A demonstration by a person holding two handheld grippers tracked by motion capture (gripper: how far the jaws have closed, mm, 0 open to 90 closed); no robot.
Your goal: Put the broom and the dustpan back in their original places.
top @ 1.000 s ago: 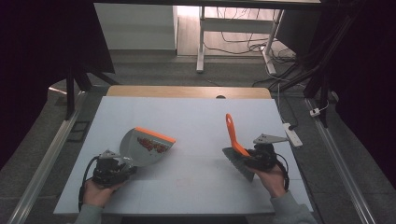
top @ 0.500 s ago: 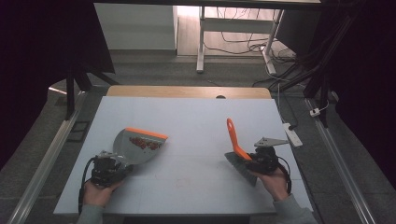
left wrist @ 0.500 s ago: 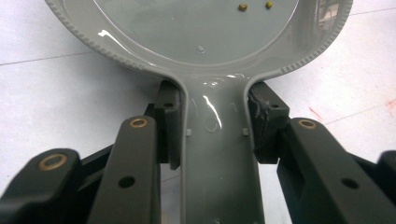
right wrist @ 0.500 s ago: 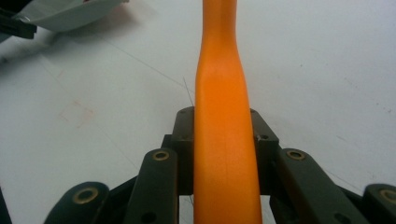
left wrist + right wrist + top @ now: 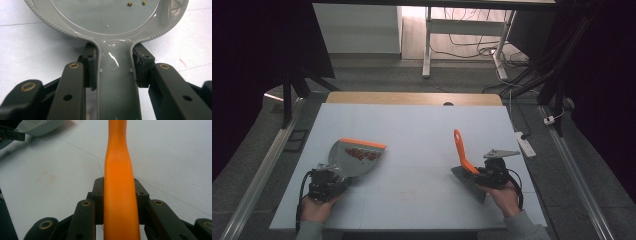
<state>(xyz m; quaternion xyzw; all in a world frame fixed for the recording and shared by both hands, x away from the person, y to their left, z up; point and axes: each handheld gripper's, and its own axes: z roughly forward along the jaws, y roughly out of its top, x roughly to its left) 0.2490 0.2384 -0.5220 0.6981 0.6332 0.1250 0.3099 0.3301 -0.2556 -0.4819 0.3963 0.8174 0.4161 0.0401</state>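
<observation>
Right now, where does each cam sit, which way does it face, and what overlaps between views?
High view: above the person's side, looking forward and down on the table; forearms and both hands enter from below.
Left gripper view: on the left gripper, looking along its jaws clamped on the grey dustpan handle.
Right gripper view: on the right gripper, along the orange brush handle.
Shared: dustpan in all three.

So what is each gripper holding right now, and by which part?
The left gripper is shut on the grey dustpan, its fingers clamping the handle. The right gripper is shut on the brush, gripping its orange handle.
</observation>
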